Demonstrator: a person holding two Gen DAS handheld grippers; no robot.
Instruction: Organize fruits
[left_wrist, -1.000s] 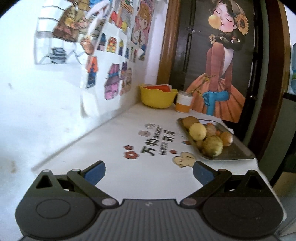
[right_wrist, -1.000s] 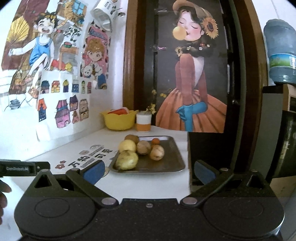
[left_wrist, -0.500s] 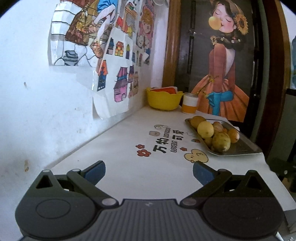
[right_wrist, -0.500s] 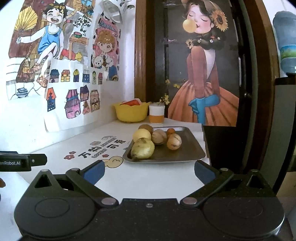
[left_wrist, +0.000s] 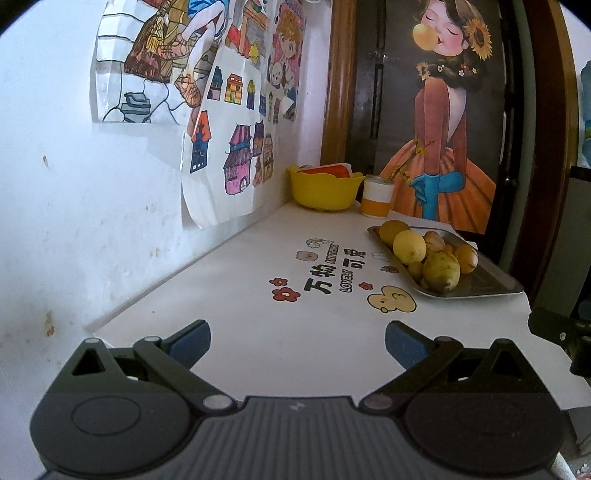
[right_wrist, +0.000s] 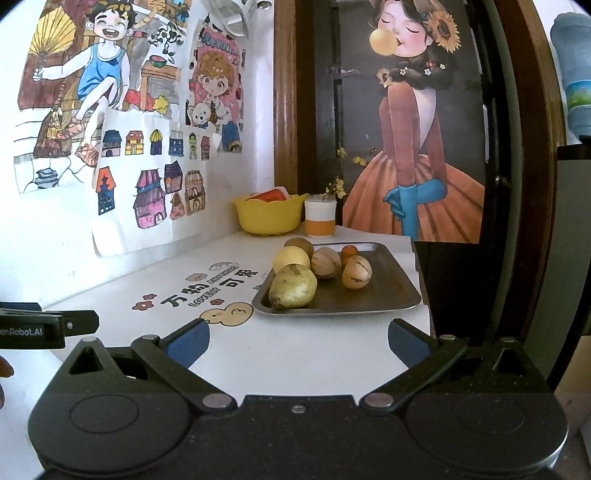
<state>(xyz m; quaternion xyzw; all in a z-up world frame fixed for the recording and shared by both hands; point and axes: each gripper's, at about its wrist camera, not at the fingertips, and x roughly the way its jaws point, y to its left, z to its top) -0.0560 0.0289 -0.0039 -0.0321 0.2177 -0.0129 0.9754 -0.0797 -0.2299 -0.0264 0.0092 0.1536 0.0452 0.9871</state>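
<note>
Both grippers wide open and empty, held above the near end of the white table; fruit sits on the metal tray ahead.

Left gripper: jaws spread, nothing between them, over bare table. Right gripper: jaws likewise spread and empty, pointed at the tray. Tray lies at the table's right edge, beside printed lettering and cartoon stickers. On it, clustered toward the left half: a large yellow-green fruit nearest, a yellow round one touching behind it, two brownish ones to the right, a small orange one further back. Right half of tray bare. Yellow bowl and white-and-orange cup stand at the far end by the wall. The left gripper's body pokes into the right view's left edge.
</note>
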